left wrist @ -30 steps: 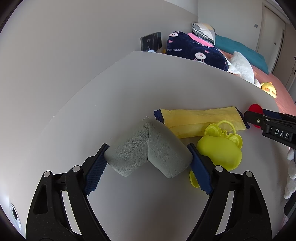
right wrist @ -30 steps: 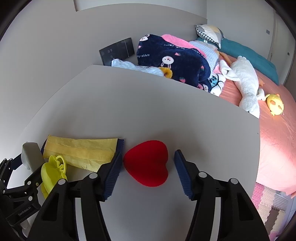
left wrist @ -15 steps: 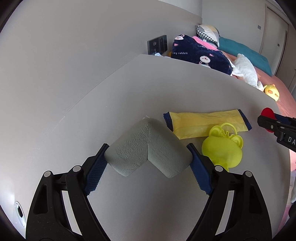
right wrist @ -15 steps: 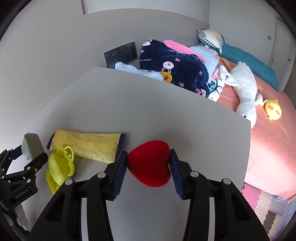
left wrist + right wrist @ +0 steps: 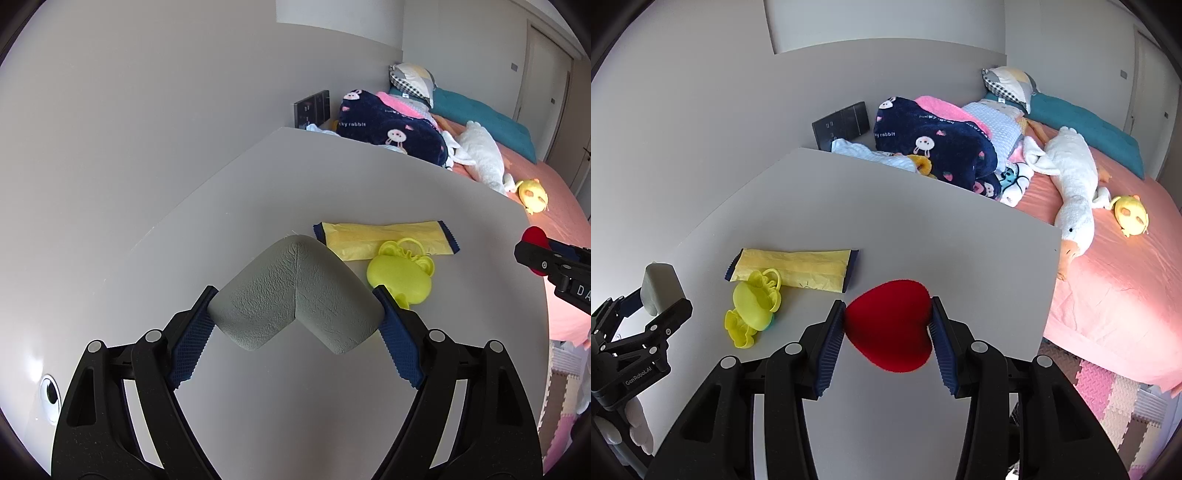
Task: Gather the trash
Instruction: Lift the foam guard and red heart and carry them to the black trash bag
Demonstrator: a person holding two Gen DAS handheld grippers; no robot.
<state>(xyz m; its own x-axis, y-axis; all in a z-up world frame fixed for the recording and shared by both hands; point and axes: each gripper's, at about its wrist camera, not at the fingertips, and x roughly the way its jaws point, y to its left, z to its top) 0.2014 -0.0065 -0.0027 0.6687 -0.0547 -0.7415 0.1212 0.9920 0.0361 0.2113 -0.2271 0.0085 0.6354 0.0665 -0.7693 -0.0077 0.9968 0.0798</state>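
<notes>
Currently your left gripper (image 5: 295,325) clamps the grey foam corner (image 5: 295,295) and your right gripper (image 5: 888,332) pinches the red heart (image 5: 890,325), both clear above the table (image 5: 923,229); keep both grips firm, leaving the wrapper (image 5: 798,267) and yellow toy (image 5: 753,306).

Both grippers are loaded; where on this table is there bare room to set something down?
Bare table runs from the yellow wrapper to the far edge by the bed, and right of the red heart. Crowded: the near left, with the wrapper and yellow toy.
</notes>
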